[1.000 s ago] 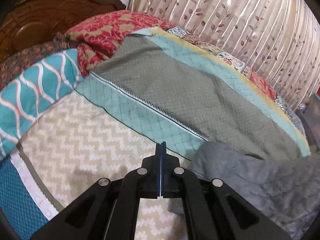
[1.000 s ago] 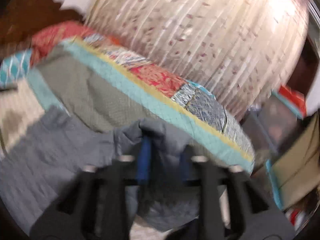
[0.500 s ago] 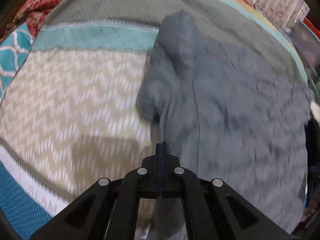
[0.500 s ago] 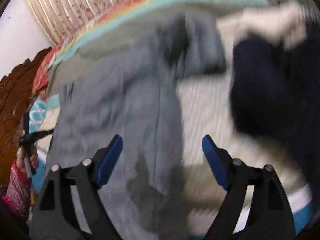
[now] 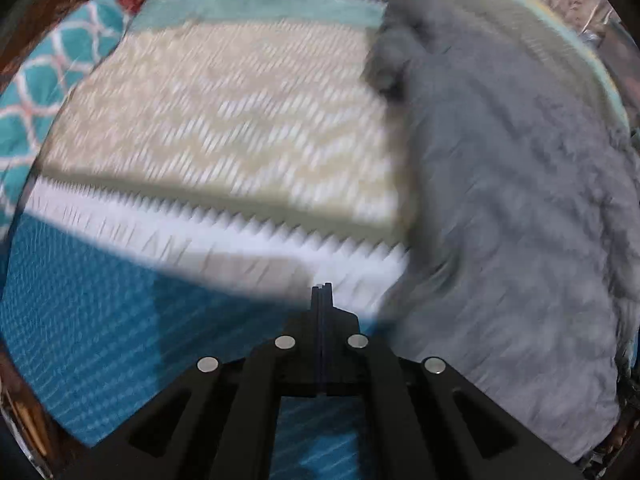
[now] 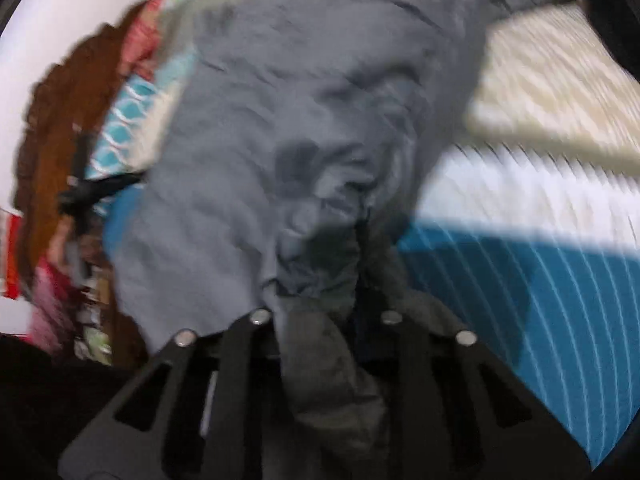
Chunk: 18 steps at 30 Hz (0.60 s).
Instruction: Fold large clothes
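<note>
Moved: both hands have swung down from the far curtain side toward the near edge of the bed (image 5: pixel 224 128); a second ago the left camera looked across the quilt, now it stares almost straight down at the teal border.
Garment: the grey garment (image 5: pixel 508 184) lies spread on the bed, filling the right half of the left view; far end bunched near the green band, near end by the bed's near edge.
Long axis: runs far to near, roughly in line with the way both grippers point.
Left gripper: the left gripper (image 5: pixel 322 292) has its jaws pressed flat together with nothing between them, over the white and teal strip, just left of the garment's left edge.
Right gripper: the right gripper (image 6: pixel 356 248) is closing its jaws, and a dark wad of the garment (image 6: pixel 280 112) is gathered between them and already looks pinched, near the cloth's near right corner.
Nearer hand: the right one, already in the cloth; the left sits beside it, apart.
Key relation: the garment lies to the right of the left jaws, so I'd judge the left must shift right to the near left corner before any fold.
Blur: heavy in both views; finer creases can't be read.
</note>
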{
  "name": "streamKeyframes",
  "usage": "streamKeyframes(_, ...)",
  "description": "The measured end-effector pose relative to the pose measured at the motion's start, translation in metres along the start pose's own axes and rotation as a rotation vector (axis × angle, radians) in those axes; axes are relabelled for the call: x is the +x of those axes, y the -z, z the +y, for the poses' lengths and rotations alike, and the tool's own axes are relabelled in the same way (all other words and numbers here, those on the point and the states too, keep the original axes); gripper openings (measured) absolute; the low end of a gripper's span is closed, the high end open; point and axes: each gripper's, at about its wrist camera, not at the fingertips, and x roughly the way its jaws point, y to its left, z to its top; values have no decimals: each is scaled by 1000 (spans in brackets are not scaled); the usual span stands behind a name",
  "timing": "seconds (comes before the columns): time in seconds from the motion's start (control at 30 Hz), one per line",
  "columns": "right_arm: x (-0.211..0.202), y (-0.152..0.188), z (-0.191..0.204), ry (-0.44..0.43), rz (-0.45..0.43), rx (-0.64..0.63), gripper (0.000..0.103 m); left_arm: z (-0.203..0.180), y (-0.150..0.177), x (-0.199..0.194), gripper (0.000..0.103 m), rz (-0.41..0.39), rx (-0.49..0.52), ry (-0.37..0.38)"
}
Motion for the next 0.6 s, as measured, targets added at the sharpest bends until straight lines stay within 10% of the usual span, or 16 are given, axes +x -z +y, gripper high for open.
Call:
streamKeyframes(0.17,-70,-2,-30,25,-246,166,85,12,22,-28,22,-21,-23,73)
streamKeyframes(0.43,-52,54,-30,39,-88,86,92,-31,81,-30,24,150,52,324)
streamKeyframes(0.5,-36,74,-29,3,-22,86,70,-38,99,-18,24,164,67,317)
streamKeyframes(0.57,-33,79,-24,-68,42,101,10,-48,118,-15,22,162,117,281)
streamKeyframes(0.6,-55,75,-16,-82,-31,87,9,-49,123,-25,22,151,134,298)
